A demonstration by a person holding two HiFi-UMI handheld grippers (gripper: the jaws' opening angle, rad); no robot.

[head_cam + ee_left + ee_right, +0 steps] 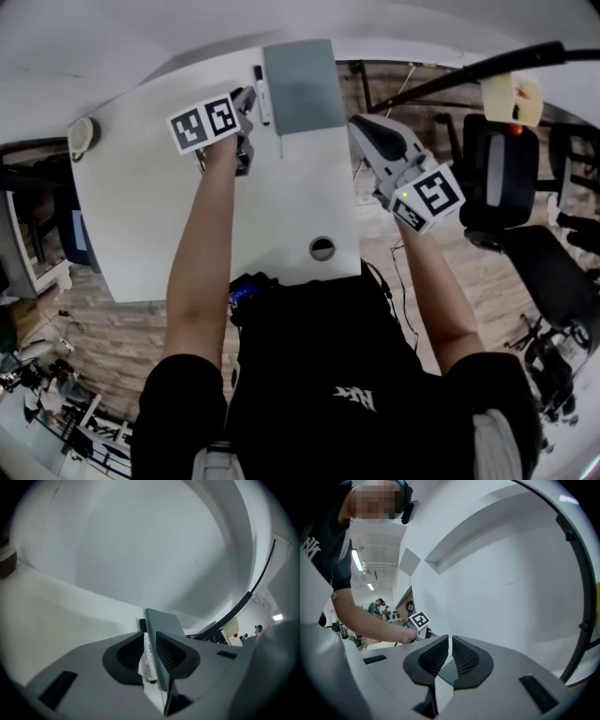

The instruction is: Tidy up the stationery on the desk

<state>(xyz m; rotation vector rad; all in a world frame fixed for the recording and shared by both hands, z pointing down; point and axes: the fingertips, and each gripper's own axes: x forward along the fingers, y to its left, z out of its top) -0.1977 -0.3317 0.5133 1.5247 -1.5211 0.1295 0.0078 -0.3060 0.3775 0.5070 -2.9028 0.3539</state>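
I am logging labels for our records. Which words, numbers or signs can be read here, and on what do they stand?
On the pen: barrel print, too small to read.
On the black shirt: white logo, too blurred to read.
Cubes on the left gripper and right gripper: square patterns, no words.

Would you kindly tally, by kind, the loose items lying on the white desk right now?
Marker pen: 1
Grey notebook: 1
Round beige object at the desk's corner, too small to identify: 1
Total: 3
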